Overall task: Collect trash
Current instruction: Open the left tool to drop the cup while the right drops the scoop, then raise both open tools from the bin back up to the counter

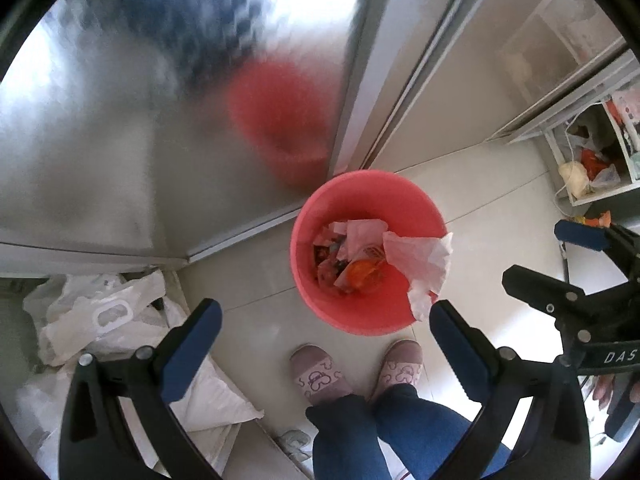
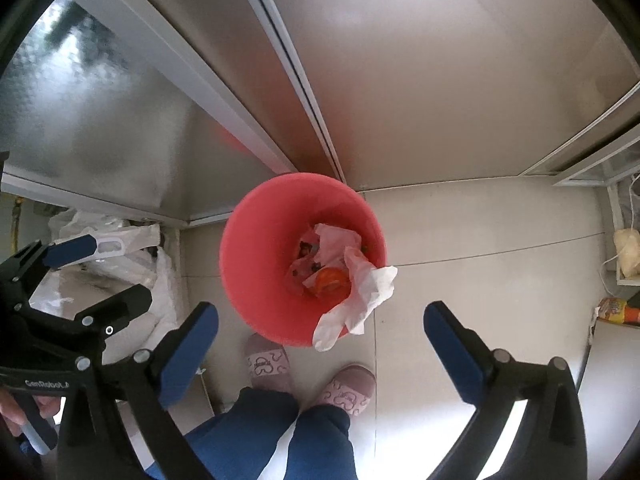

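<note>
A pink trash bin stands on the tiled floor below both grippers, by a frosted sliding door. Inside lie crumpled white paper, wrappers and something orange. A white tissue hangs over the bin's near-right rim, half inside and half outside. My left gripper points straight down, open, with nothing between its blue pads. My right gripper is open wide above the bin, and the tissue lies free below it. Each gripper shows in the other's view: the right gripper and the left gripper.
White plastic bags are piled on the floor to the left. A person's slippered feet and blue-trousered legs stand just in front of the bin. A shelf with bags is at the right, and an orange package lies by it.
</note>
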